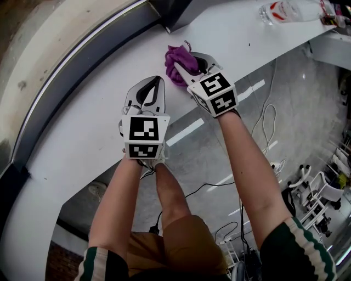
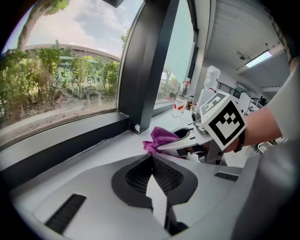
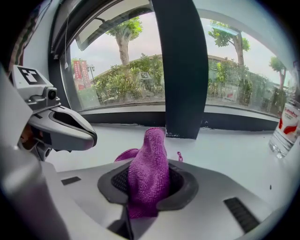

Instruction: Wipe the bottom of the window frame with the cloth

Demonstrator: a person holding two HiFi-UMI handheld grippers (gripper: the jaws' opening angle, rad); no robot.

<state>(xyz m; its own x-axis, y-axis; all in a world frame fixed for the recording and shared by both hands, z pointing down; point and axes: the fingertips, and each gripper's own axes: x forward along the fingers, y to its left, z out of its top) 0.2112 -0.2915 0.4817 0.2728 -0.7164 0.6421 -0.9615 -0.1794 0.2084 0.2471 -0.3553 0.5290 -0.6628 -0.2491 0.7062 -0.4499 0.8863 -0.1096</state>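
A purple cloth [image 1: 176,61] lies bunched on the white sill [image 1: 93,126], and my right gripper [image 1: 187,70] is shut on it. In the right gripper view the cloth [image 3: 149,164] stands up between the closed jaws of that gripper [image 3: 148,182]. My left gripper [image 1: 156,82] rests on the sill just left of the right one, shut with nothing in it; its jaws meet at a point [image 2: 152,158]. The dark bottom of the window frame [image 1: 82,61] runs along the sill's far side, a short way beyond both grippers [image 2: 61,146] [image 3: 117,117].
A black upright mullion [image 3: 180,70] meets the frame just past the cloth. A clear water bottle [image 1: 285,11] stands on the sill further right [image 3: 286,124]. The sill's near edge drops to a floor with cables [image 1: 269,118] and chairs [image 1: 321,189].
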